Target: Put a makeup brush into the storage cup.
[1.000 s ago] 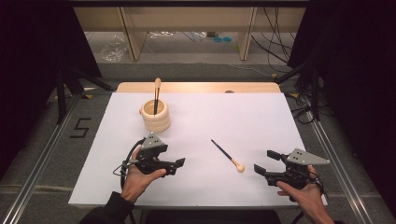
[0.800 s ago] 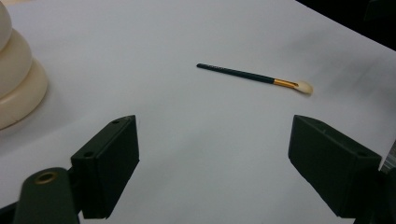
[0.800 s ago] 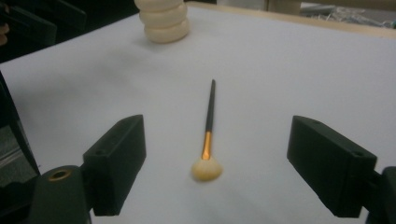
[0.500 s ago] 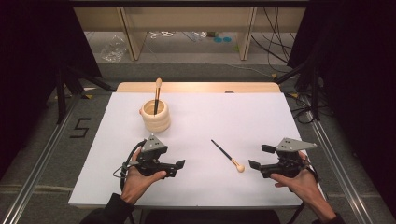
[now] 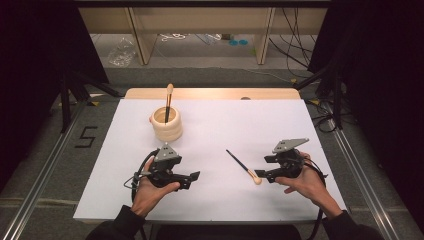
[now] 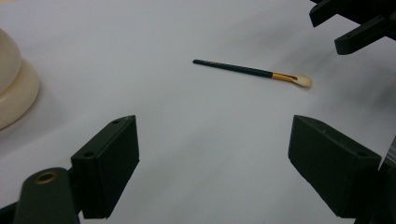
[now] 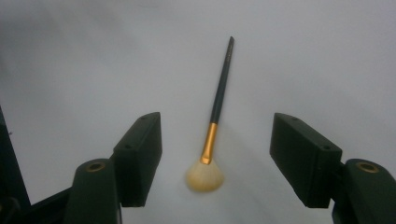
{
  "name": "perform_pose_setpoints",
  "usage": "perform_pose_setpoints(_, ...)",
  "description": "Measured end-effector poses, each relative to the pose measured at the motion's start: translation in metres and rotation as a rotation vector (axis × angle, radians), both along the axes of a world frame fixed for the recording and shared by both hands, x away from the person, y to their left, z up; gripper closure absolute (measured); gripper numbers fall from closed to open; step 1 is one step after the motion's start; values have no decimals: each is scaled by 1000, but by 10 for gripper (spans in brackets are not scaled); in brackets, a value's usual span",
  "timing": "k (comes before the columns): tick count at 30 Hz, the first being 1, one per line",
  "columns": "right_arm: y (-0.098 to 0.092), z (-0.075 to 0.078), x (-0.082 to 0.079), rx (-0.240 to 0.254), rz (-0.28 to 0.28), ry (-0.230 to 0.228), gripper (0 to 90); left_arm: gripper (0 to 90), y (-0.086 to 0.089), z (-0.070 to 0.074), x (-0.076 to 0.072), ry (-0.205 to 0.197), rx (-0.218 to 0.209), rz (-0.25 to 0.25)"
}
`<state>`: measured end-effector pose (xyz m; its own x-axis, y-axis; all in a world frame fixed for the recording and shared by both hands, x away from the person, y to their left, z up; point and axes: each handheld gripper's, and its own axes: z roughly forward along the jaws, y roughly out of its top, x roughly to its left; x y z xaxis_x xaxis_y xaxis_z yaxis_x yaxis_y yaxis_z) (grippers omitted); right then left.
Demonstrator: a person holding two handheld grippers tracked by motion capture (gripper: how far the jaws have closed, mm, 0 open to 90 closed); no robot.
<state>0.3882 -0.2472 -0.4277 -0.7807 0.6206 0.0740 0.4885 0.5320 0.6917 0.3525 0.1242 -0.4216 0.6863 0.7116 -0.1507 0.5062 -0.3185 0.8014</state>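
Black digit "5" point(image 5: 86, 136) marked on grey floor left of table; nothing else legible.

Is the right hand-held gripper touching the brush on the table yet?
Apart. In the right gripper view the right hand-held gripper has its jaws, just closing, either side of the brush, with white table showing between each pad and it.
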Motion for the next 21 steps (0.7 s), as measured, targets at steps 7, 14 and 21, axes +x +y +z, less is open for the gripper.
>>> perform_pose_setpoints(7, 16, -3, 11, -53, 32, 26, 409, 163, 0, -1, 0, -2, 12, -9)
perform_pose_setpoints(14, 31, -2, 20, -97, 59, 71, 428, 163, 0, -1, 0, 1, 10, -1)
perform_pose_setpoints(21, 39, -3, 30, -139, 76, 87, 428, 164, 2, -1, 0, 3, 9, 8)
